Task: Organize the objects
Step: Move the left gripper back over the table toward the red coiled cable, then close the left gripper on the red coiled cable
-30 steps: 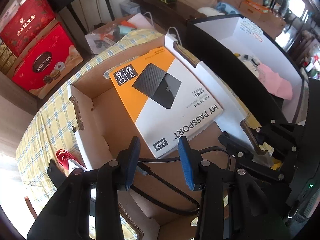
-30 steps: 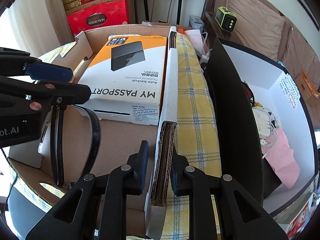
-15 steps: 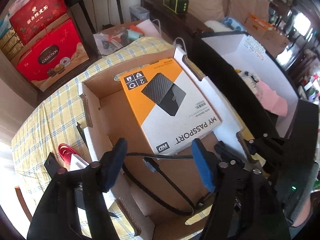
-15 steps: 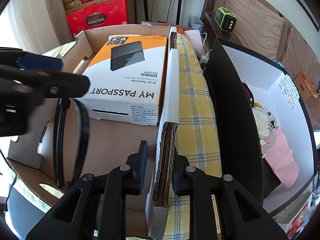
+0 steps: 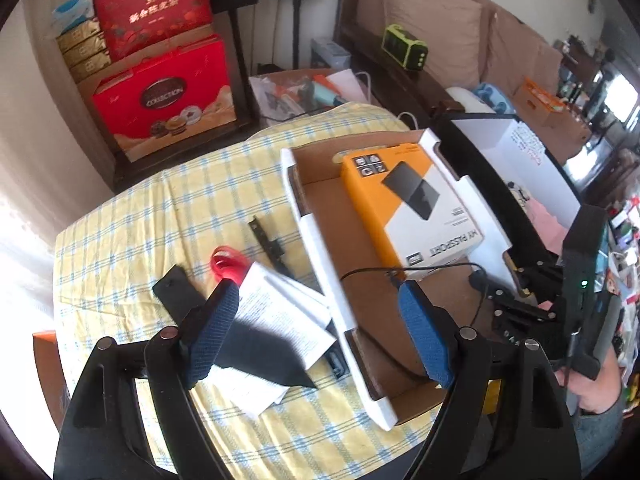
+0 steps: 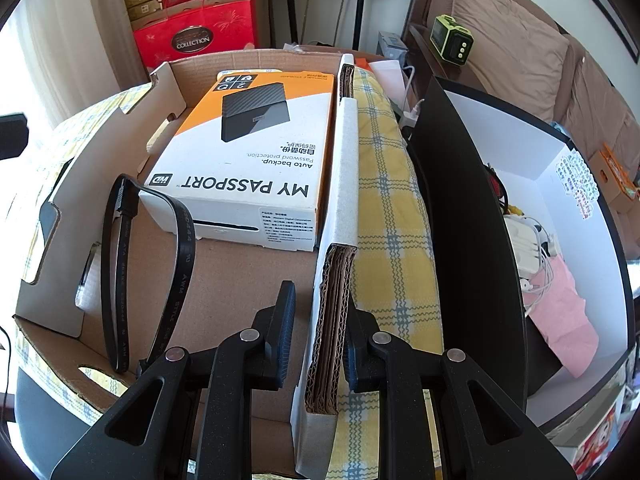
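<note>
An open cardboard box (image 5: 320,240) on the yellow checked cloth holds an orange-and-white hard-drive carton (image 5: 408,208) and a black flat cable (image 6: 176,264), which lies loose on the box floor. My right gripper (image 6: 322,322) is shut on the box's right wall (image 6: 344,184), one finger on each side. My left gripper (image 5: 320,332) hovers above the box's left wall with its jaws opening wide and nothing between the blue pads (image 5: 212,332). Under it, outside the box, lie a white printed booklet (image 5: 280,320), a red looped item (image 5: 228,264) and two flat black pieces (image 5: 176,292).
A black bin with a white inside (image 6: 560,200) stands right of the box and holds chargers, cords and a pink item. Red gift boxes (image 5: 160,100) are stacked past the table's far edge. A green device (image 5: 404,48) sits by the sofa.
My left gripper has let go of the black cable, opened wide, and drawn back up and to the left, over the box's left wall. The right gripper has not moved.
</note>
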Motion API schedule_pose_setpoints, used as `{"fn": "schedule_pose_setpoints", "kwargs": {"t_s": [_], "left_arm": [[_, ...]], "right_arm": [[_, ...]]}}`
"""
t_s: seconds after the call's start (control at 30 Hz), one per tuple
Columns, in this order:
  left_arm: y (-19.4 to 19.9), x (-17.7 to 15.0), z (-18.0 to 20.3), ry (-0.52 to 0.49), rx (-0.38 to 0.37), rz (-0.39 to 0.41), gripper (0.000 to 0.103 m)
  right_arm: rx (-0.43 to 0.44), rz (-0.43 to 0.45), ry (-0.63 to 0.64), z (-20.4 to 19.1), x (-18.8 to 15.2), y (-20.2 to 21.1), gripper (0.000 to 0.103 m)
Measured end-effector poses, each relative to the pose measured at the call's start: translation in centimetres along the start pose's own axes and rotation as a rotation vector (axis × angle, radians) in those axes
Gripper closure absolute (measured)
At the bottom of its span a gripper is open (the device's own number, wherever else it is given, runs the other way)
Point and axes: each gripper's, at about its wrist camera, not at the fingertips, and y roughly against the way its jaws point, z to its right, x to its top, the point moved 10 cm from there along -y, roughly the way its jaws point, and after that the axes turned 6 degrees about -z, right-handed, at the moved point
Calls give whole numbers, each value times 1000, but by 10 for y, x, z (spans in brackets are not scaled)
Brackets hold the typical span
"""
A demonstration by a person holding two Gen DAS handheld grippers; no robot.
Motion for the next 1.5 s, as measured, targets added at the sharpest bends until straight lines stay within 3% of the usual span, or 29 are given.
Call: {"fn": "schedule_pose_setpoints", "kwargs": {"t_s": [0.3, 0.63, 0.87, 1.13, 1.3, 1.4, 1.5], "left_arm": [[-19, -37, -73, 173, 0, -63, 23], [-47, -50, -94, 236, -17, -92, 23], [-46, -38, -120, 358, -51, -70, 23], [-61, -4, -109, 382, -103, -85, 24], [-83, 9, -103, 375, -69, -125, 39], [-93, 11, -101, 379, -57, -147, 57], [-101, 11, -98, 374, -65, -164, 62]], "right_arm": [[3, 3, -1, -1, 0, 0, 83], [4, 4, -2, -1, 0, 0, 82], [4, 5, -2, -1, 1, 0, 82], [4, 5, -3, -1, 0, 0, 82], [4, 4, -1, -1, 0, 0, 82], [3, 4, 1, -1, 0, 0, 82], [2, 3, 2, -1, 0, -1, 82]]}}
